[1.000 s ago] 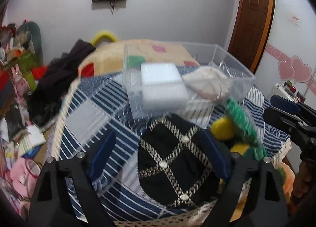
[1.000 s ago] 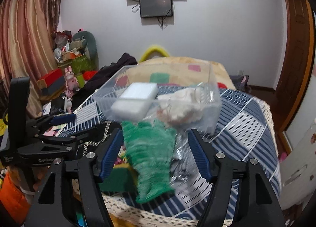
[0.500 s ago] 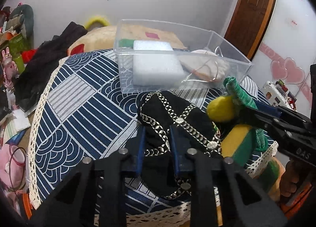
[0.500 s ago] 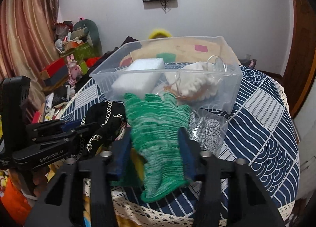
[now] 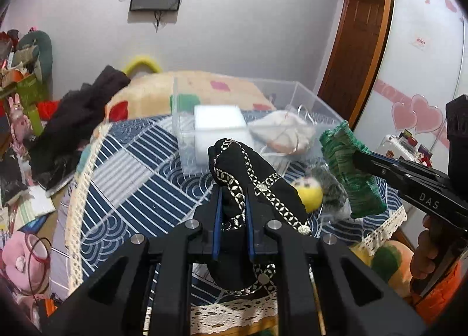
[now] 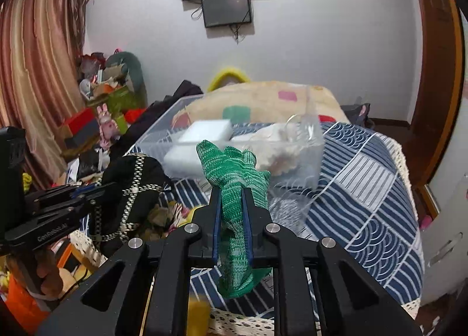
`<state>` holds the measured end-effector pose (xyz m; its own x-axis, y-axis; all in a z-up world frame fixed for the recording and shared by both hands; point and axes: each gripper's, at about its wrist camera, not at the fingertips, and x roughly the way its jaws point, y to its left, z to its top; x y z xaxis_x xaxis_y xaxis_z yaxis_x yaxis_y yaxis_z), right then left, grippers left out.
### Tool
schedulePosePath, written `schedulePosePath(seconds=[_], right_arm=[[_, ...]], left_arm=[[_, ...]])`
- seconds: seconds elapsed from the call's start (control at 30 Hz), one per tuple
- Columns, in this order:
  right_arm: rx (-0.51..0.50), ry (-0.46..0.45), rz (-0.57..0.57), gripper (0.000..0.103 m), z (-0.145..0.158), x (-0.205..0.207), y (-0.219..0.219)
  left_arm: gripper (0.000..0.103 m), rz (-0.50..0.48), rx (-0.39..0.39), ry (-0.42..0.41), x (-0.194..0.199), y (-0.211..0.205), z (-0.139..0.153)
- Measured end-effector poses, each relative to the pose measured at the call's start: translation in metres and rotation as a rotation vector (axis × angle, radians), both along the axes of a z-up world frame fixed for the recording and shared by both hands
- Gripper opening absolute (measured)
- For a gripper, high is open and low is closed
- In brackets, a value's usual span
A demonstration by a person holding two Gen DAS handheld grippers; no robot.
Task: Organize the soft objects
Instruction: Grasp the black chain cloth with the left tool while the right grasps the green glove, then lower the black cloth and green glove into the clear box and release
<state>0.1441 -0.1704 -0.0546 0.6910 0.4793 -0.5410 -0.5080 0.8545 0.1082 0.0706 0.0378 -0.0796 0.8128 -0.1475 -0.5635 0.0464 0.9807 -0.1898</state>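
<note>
My left gripper (image 5: pixel 233 198) is shut on a black cloth with gold-chain trim (image 5: pixel 251 172) and holds it lifted above the table. It also shows at the left of the right wrist view (image 6: pixel 128 187). My right gripper (image 6: pixel 232 204) is shut on a green knitted glove (image 6: pixel 234 172), lifted; the glove also shows in the left wrist view (image 5: pixel 348 172). A clear plastic bin (image 5: pixel 187 137) stands just beyond both, holding a white foam block (image 5: pixel 218 119) and a cream cloth (image 5: pixel 280 131).
The round table has a blue-and-white patterned cover (image 5: pixel 131 166) with a lace edge. A yellow ball (image 5: pixel 311 197) and a grey fuzzy item (image 5: pixel 330 187) lie on it near the bin. A bed (image 6: pixel 263 96) and clutter (image 6: pixel 99 108) lie behind.
Both grippers closed from open onto their items, then lifted them off the table: left with the black cloth, right with the green glove.
</note>
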Motion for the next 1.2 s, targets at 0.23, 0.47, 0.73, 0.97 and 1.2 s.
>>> schedulePosePath(seconds=[0.23,0.47,0.73,0.97,1.2], right_arm=[[0.021,-0.053,-0.02,0.012,0.018,-0.004,-0.008],[0.029,-0.123,-0.05,0.012,0.041,0.001,-0.011],[0.035,-0.192,-0.065,0.012,0.062,0.018,-0.003],[0.034,-0.215,-0.061,0.012,0.07,0.037,0.016],[-0.011,-0.169,-0.045,0.012,0.055,0.063,0.038]], left_arm=[[0.013,0.021,0.012,-0.064,-0.006,0.007,0.024],[0.013,0.057,0.028,-0.138,0.006,0.012,0.051],[0.013,0.074,0.057,-0.205,0.029,0.013,0.074],[0.013,0.108,0.06,-0.208,0.06,0.013,0.078],[0.013,0.127,0.059,-0.171,0.096,0.013,0.066]])
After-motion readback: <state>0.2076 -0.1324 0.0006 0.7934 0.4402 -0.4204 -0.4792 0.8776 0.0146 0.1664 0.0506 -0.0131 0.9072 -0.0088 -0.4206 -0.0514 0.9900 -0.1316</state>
